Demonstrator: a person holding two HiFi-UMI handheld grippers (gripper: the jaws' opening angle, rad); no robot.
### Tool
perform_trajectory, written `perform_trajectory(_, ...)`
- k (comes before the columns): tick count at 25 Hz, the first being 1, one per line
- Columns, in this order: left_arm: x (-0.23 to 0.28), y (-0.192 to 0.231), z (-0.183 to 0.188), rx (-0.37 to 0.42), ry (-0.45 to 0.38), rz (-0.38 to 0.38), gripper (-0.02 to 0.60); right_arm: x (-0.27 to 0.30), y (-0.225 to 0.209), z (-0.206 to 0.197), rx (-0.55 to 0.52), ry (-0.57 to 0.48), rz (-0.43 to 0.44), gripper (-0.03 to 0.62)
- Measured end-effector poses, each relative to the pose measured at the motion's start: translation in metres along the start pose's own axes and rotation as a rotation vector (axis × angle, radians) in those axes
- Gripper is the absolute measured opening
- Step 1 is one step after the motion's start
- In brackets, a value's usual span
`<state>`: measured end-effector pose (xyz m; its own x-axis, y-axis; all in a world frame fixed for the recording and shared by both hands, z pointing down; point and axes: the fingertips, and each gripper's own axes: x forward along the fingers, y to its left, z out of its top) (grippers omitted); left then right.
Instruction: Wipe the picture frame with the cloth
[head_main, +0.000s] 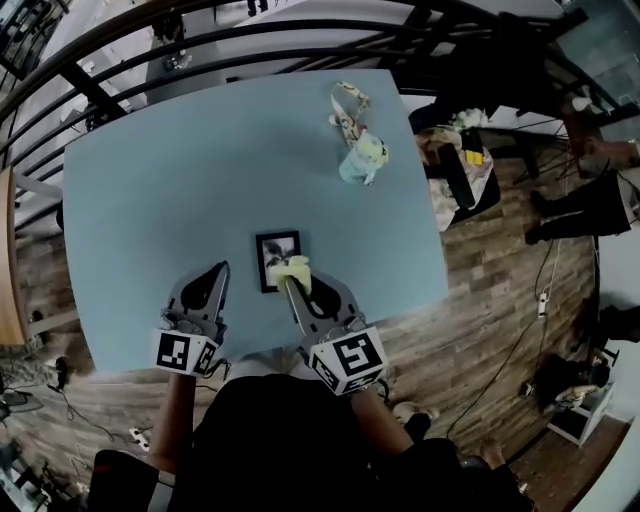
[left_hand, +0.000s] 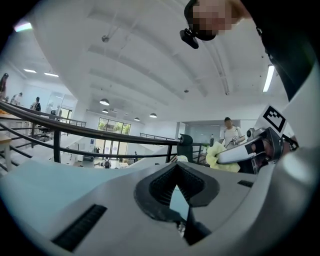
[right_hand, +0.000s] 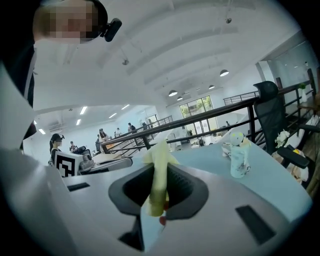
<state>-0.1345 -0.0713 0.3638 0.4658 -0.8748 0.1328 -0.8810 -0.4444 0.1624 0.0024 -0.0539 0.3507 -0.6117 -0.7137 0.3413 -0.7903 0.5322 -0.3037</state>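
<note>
A small black picture frame (head_main: 275, 252) lies flat on the blue table (head_main: 170, 190), near its front edge. A yellow cloth (head_main: 296, 269) rests on the frame's lower right corner, and my right gripper (head_main: 291, 283) is shut on it. In the right gripper view the cloth (right_hand: 160, 172) stands up between the closed jaws (right_hand: 159, 199). My left gripper (head_main: 220, 270) lies low over the table just left of the frame, shut with nothing in it. In the left gripper view its jaws (left_hand: 179, 201) meet, and the cloth (left_hand: 219, 156) shows to the right.
A pale green cup-like toy (head_main: 362, 158) (right_hand: 239, 156) and a patterned strap (head_main: 347, 106) lie at the table's far right. A black chair with items on it (head_main: 462, 165) stands beside the right edge. Dark railings (head_main: 200, 45) run behind the table.
</note>
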Motion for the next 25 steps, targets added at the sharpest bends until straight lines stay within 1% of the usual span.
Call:
perform_trajectory(2,0.006,0.003,-0.005,0.001,0.012,0.012,-0.003,0.009,-0.005,-0.008,0.021,0.021,0.017,0.057)
perform_trajectory(5,0.015,0.008,-0.011,-0.019,0.019,0.036,-0.003,0.026,-0.015,-0.023,0.049,0.057,0.036,0.057)
perform_trajectory(7,0.020,0.009,-0.016,-0.024,0.026,0.037,-0.003,0.037,-0.020,-0.033,0.055,0.084,0.039,0.057)
perform_trajectory(15,0.038,0.009,-0.044,-0.043,0.079,-0.008,-0.003,0.075,-0.030,-0.070,0.081,0.154,0.031,0.058)
perform_trajectory(18,0.045,0.014,-0.051,-0.031,0.084,-0.017,-0.003,0.092,-0.036,-0.094,0.097,0.199,0.019,0.058)
perform_trajectory(21,0.050,0.017,-0.055,-0.037,0.090,-0.023,-0.003,0.105,-0.041,-0.119,0.127,0.247,0.002,0.057)
perform_trajectory(25,0.056,0.018,-0.057,-0.037,0.089,-0.032,-0.003,0.120,-0.046,-0.143,0.131,0.301,-0.017,0.057)
